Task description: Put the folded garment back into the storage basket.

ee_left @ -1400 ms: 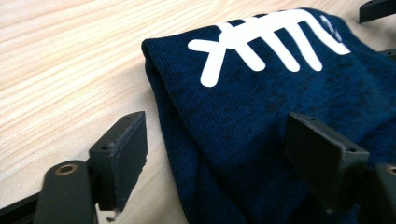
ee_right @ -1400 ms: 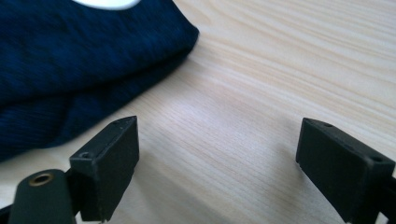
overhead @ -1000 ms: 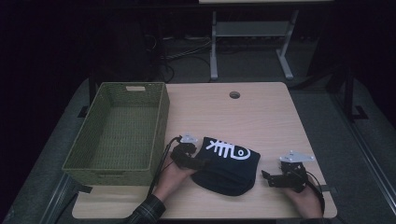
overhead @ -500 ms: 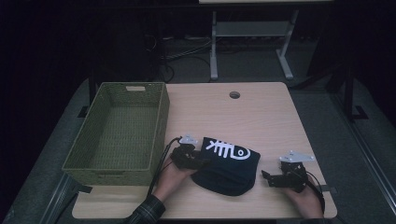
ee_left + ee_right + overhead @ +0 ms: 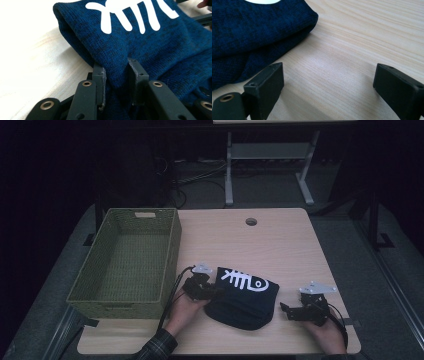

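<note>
From the table (image 5: 280, 245) centre, the stretch toward 12, 1 and 3 o'clock is bare wood, free for a hand to sweep, broken only by the small round hole (image 5: 251, 222) near the far edge at 12. The woven basket (image 5: 127, 262) walls off the side from 8 to 10 o'clock, its rim standing well above the tabletop. Between 5 and 7 o'clock the folded dark blue garment (image 5: 242, 297) lies in the way, a narrow strip of wood left between it and the basket.
</note>
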The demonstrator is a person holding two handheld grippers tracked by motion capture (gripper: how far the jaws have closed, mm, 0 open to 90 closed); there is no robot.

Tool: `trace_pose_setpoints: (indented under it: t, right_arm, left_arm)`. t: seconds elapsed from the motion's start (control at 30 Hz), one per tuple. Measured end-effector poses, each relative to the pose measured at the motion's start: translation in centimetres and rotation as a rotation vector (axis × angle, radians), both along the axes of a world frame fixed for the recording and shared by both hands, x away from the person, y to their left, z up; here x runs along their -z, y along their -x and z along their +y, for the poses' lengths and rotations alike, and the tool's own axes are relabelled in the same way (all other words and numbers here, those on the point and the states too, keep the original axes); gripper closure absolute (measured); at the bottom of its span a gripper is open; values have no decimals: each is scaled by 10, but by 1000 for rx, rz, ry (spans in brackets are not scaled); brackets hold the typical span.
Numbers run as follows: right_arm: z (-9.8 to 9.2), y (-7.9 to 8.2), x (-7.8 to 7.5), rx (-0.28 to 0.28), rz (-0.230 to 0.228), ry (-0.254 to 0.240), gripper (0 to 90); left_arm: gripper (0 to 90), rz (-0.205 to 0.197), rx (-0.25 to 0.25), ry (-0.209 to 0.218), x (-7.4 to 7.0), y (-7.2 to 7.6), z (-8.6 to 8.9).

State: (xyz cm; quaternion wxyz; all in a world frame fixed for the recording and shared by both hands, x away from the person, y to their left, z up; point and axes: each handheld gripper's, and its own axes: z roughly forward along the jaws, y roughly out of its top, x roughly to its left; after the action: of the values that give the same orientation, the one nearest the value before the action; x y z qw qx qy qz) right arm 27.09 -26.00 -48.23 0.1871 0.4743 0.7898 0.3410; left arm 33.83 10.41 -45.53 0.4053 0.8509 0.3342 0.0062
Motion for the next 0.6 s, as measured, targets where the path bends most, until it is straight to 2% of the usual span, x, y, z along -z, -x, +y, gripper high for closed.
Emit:
trace_pose_setpoints:
  t: [0.47, 0.6]
  right_arm:
    - [0, 0, 0, 0, 0, 0, 94]
    - [0, 0, 0, -1, 1, -1, 94]
  left_arm:
    - [733, -39, 21, 76, -37, 8, 3]
    - [748, -55, 25, 85, -49, 10, 4]
